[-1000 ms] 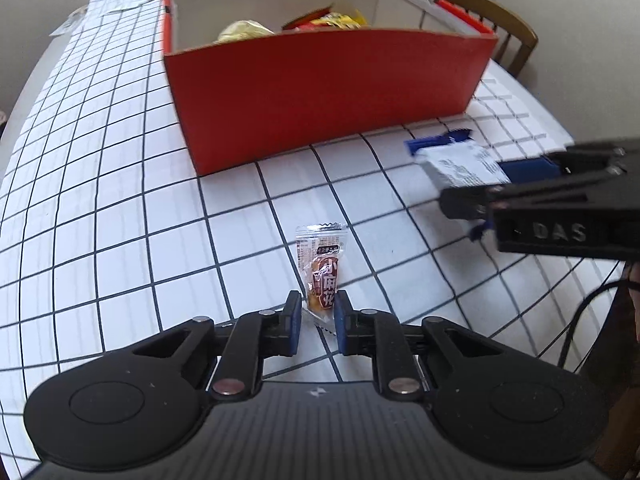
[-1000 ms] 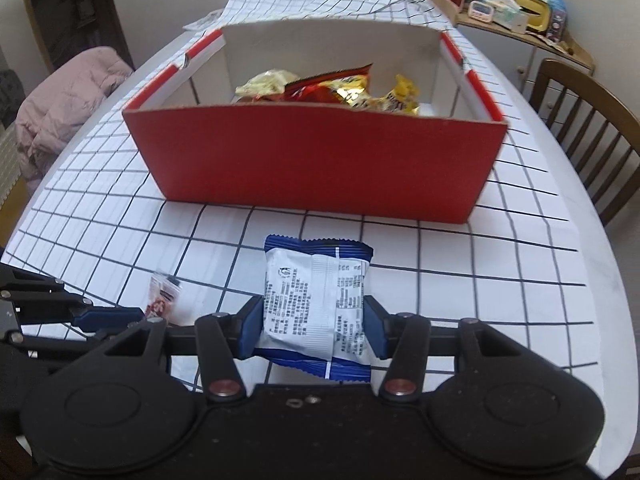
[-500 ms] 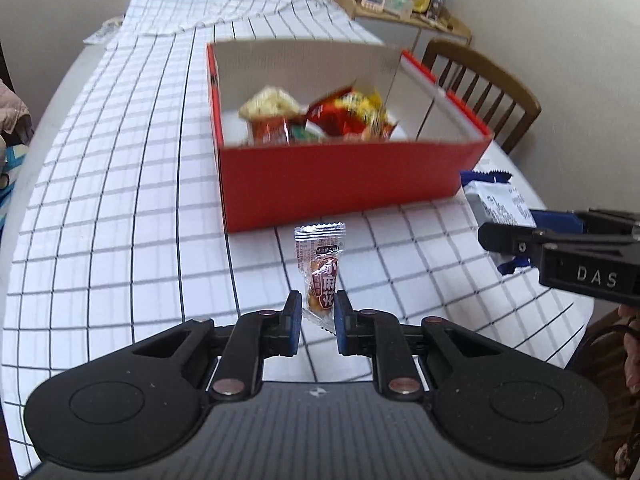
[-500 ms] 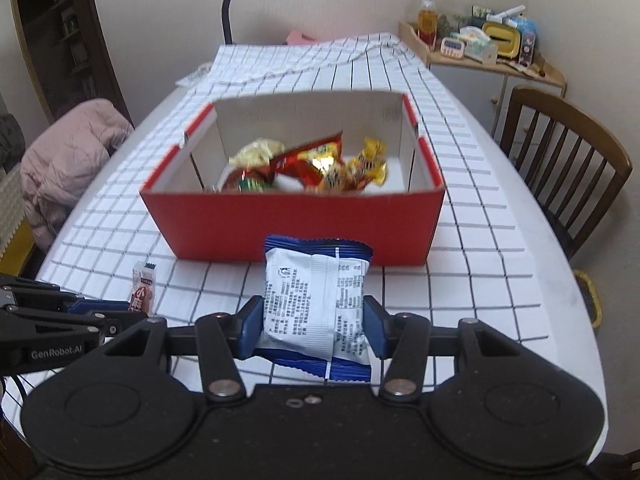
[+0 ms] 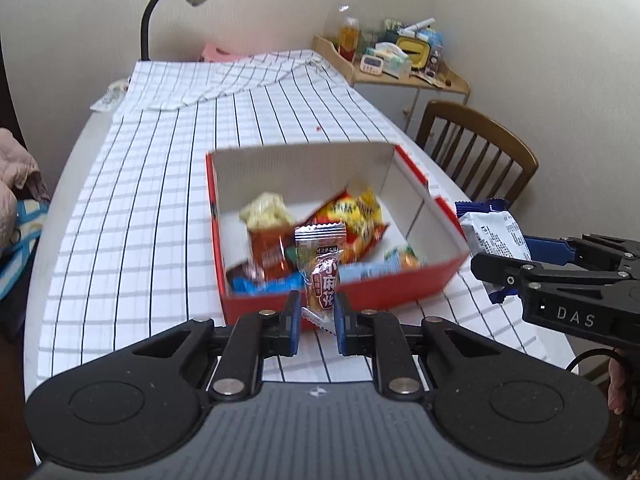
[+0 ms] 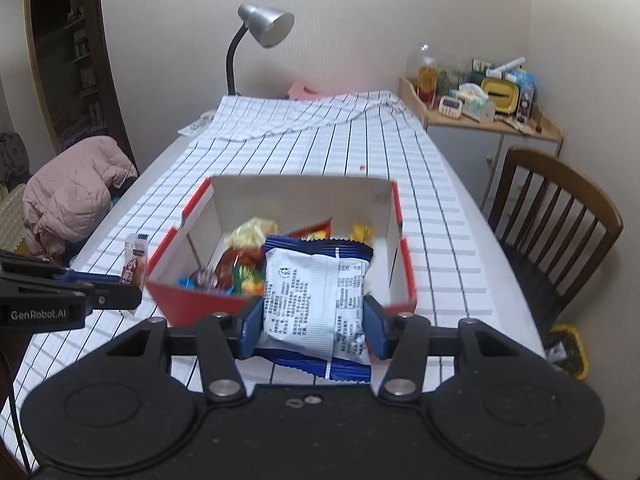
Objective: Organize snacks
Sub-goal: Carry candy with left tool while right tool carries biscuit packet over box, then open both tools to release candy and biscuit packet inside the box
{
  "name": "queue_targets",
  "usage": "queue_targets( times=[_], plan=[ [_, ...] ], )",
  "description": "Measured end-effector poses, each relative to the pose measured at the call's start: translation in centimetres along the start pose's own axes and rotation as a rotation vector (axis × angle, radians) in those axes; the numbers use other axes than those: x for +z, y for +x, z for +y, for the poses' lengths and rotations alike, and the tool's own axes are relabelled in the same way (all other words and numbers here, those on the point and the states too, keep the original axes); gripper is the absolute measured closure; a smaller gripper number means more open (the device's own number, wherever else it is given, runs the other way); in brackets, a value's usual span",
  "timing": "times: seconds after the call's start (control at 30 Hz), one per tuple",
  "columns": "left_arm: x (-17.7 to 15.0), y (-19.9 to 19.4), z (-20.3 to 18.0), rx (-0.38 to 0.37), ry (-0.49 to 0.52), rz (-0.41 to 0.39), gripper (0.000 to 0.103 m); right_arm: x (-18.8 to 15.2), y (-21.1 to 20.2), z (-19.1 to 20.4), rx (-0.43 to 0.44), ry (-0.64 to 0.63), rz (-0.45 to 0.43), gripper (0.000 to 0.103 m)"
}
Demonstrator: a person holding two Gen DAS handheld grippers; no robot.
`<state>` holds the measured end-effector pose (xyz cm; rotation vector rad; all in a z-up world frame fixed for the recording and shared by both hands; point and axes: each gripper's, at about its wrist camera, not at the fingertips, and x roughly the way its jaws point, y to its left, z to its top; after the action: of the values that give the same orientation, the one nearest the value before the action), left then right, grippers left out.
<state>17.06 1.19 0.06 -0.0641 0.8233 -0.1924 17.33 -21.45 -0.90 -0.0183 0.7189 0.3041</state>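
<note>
A red cardboard box [image 5: 400, 280] [image 6: 188, 304] with white inner walls sits on the checked tablecloth and holds several snack packs. My left gripper [image 5: 316, 316] is shut on a small clear-and-brown snack sachet [image 5: 322, 272], held upright in the air in front of the box's near wall. In the right wrist view the same sachet [image 6: 134, 260] shows left of the box. My right gripper [image 6: 314, 320] is shut on a white-and-blue snack packet [image 6: 316, 300] [image 5: 492, 232], held above the near right part of the box.
A wooden chair [image 6: 560, 216] stands at the table's right side. A silver desk lamp [image 6: 264, 28] and a cluttered side cabinet [image 6: 480, 112] are at the far end. A pink jacket [image 6: 72, 196] lies on a seat at the left. The cloth is bunched up at the far end.
Both grippers have risen from table level with their snacks held. The box, seen from the side before, now shows its inside from above.
</note>
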Motion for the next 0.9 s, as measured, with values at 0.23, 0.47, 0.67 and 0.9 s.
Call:
queue_targets(
  times=[0.23,0.47,0.67,0.9],
  plan=[
    [3.6,1.8,0.1,0.03,-0.007,-0.003,0.086,2.6,1.9,-1.3,-0.009,-0.025,-0.013,0.052],
    [6.1,4.6,0.1,0.081,-0.001,0.012,0.086,4.3,4.7,-2.2,-0.014,-0.059,0.0,0.052],
    [7.1,7.6,0.3,0.093,-0.01,0.054,0.086,4.5,8.0,-2.9,-0.016,-0.083,0.039,0.052],
    [7.2,11.2,0.8,0.12,-0.026,0.119,0.086,4.1,11.7,-3.1,-0.006,-0.11,0.109,0.052]
  ],
)
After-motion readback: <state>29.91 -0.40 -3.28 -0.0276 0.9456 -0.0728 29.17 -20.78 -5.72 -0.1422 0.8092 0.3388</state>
